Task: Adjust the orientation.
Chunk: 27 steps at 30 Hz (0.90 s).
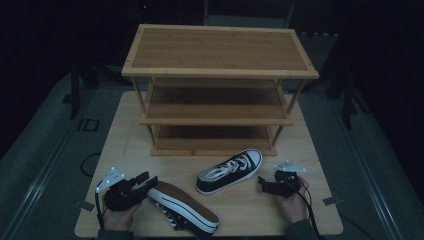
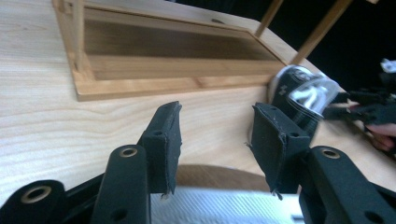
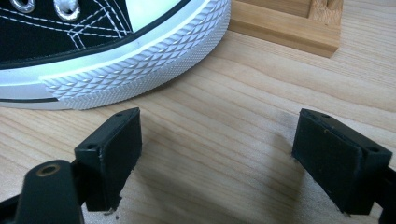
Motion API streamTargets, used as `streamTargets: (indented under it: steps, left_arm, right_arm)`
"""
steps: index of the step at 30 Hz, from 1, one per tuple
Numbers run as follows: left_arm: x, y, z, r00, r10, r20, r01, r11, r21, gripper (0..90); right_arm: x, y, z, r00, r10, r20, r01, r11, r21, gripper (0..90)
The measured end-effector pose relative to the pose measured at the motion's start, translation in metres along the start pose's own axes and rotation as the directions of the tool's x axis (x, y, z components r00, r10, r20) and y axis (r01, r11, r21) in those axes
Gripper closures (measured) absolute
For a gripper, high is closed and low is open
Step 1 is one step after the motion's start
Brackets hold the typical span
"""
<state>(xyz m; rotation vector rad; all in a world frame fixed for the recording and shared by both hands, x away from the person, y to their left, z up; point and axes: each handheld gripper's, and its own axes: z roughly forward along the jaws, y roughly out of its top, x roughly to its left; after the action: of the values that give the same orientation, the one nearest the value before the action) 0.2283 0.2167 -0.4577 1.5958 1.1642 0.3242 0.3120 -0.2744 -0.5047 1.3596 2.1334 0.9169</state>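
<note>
On the tabletop (image 1: 120, 135), before the wooden rack (image 1: 215, 95): upright sneaker (image 1: 230, 171) near right gripper (image 1: 267, 185); tipped sneaker (image 1: 182, 205) beside left gripper (image 1: 147, 181). Both grippers spread, empty.

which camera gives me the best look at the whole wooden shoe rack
The high view: the shoe rack shows whole there, all three shelves. The left gripper view catches its bottom shelf and two posts; the right gripper view, just a base corner.

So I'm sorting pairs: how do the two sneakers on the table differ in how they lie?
The far sneaker stands upright on its sole, laces up, near the rack. The near sneaker lies tipped on its side, brown sole showing, beside the left gripper. Both are black with white rubber edging.
</note>
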Motion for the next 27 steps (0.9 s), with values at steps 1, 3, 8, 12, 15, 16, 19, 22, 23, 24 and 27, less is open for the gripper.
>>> streamTargets:
  steps: [1, 3, 8, 12, 15, 16, 19, 22, 23, 24, 27]
  left_arm:
    - [0.000, 0.000, 0.000, 1.0000, 0.000, 0.000, 0.000, 1.0000, 0.000, 54.0]
    - [-0.003, -0.006, -0.007, 0.9999, 0.011, 0.003, -0.011, 0.9998, 0.014, 54.0]
    - [-0.004, -0.011, -0.017, 0.9999, 0.011, 0.004, -0.011, 0.9999, 0.012, 54.1]
    - [-0.003, -0.017, -0.023, 0.9998, 0.001, 0.022, -0.001, 0.9999, 0.016, 54.1]
    - [-0.005, -0.023, -0.026, 0.9997, 0.004, 0.023, -0.005, 0.9993, 0.038, 54.7]
    - [-0.006, -0.024, -0.028, 0.9996, 0.005, 0.027, -0.006, 0.9989, 0.047, 55.4]
    - [-0.009, -0.028, -0.030, 0.9994, 0.000, 0.035, -0.002, 0.9987, 0.050, 57.2]
    - [-0.018, -0.034, -0.028, 0.9987, 0.025, 0.045, -0.029, 0.9952, 0.094, 59.5]
    - [-0.020, -0.034, -0.027, 0.9985, 0.031, 0.045, -0.036, 0.9939, 0.104, 60.0]
    - [-0.021, -0.034, -0.025, 0.9982, 0.041, 0.043, -0.046, 0.9920, 0.117, 60.3]
    - [-0.027, -0.034, -0.016, 0.9964, 0.067, 0.052, -0.074, 0.9856, 0.152, 61.0]
  right_arm:
    - [0.000, 0.000, 0.000, 1.0000, 0.000, 0.000, 0.000, 1.000, 0.000, 15.3]
    - [0.000, 0.000, 0.000, 1.0000, 0.000, 0.000, 0.000, 1.000, 0.000, 15.3]
    - [0.000, 0.000, 0.000, 1.0000, 0.000, 0.000, 0.000, 1.000, 0.000, 15.3]
    - [0.000, 0.000, 0.000, 1.0000, 0.000, 0.000, 0.000, 1.000, 0.000, 15.3]
    - [0.000, 0.000, 0.000, 1.0000, 0.000, 0.000, 0.000, 1.000, 0.000, 15.3]
    - [0.000, 0.000, 0.000, 1.0000, 0.000, 0.000, 0.000, 1.000, 0.000, 15.3]
    - [0.000, 0.000, 0.000, 1.0000, 0.000, 0.000, 0.000, 1.000, 0.000, 15.3]
    - [0.000, 0.000, 0.000, 1.0000, 0.000, 0.000, 0.000, 1.000, 0.000, 15.3]
    - [0.000, 0.000, 0.000, 1.0000, 0.000, 0.000, 0.000, 1.000, 0.000, 15.3]
    - [0.000, 0.000, 0.000, 1.0000, 0.000, 0.000, 0.000, 1.000, 0.000, 15.3]
    - [0.000, 0.000, 0.000, 1.0000, 0.000, 0.000, 0.000, 1.000, 0.000, 15.3]
